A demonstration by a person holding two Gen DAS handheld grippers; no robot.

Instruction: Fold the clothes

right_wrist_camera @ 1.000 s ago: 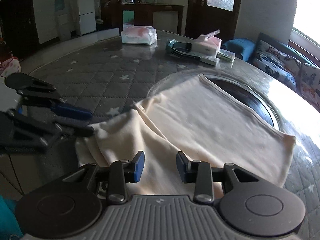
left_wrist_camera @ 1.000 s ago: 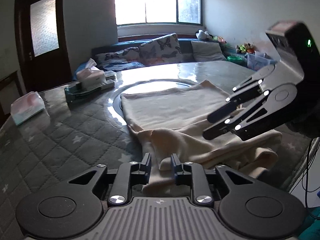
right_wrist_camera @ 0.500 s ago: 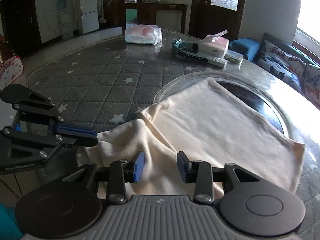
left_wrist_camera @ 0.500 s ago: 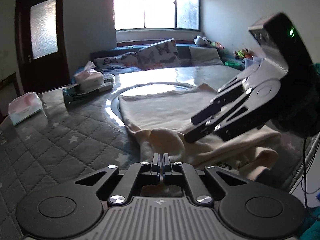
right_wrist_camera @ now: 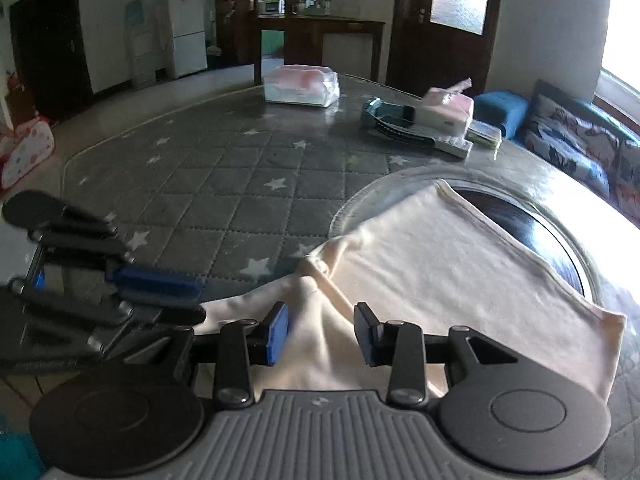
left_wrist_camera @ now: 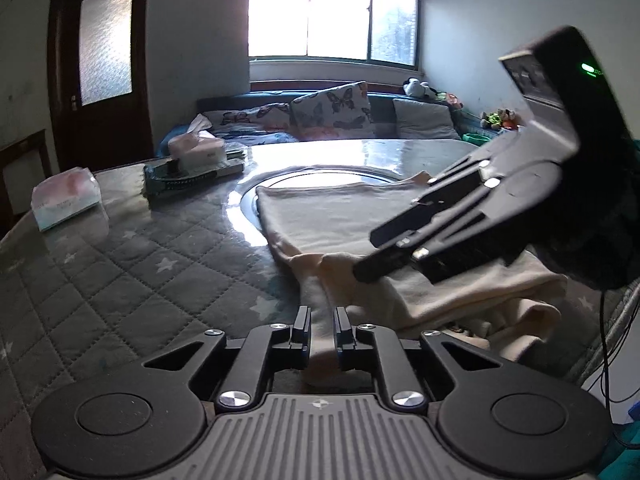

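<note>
quilted grey table, cream garment half spread, near end bunched

quilted star-print table [right_wrist_camera: 224,200] in a living room, window and sofa behind. cream garment [left_wrist_camera: 332,216] lies partly over the round glass inset [right_wrist_camera: 560,248], far part flat, near end rumpled at the table edge.

left claw [left_wrist_camera: 321,334]: jaws narrowly apart with a strip of the cloth running between them; contact on the pads isn't clear, so can't tell whether it actually grips.
right claw [right_wrist_camera: 322,334]: jaws well apart, cloth under and between them, holding nothing.

handling: thin soft knit, light, no stiffness, so it will sag and drag, and should slide easily on the glass. best hold looks like the hemmed edge or a corner, e.g. far corner [right_wrist_camera: 442,189]; a pinch mid-panel would likely just bunch it. two separated grips needed to keep an edge straight. tissue pack [right_wrist_camera: 300,86] and tissue box [right_wrist_camera: 448,110] sit well apart from the cloth.
</note>
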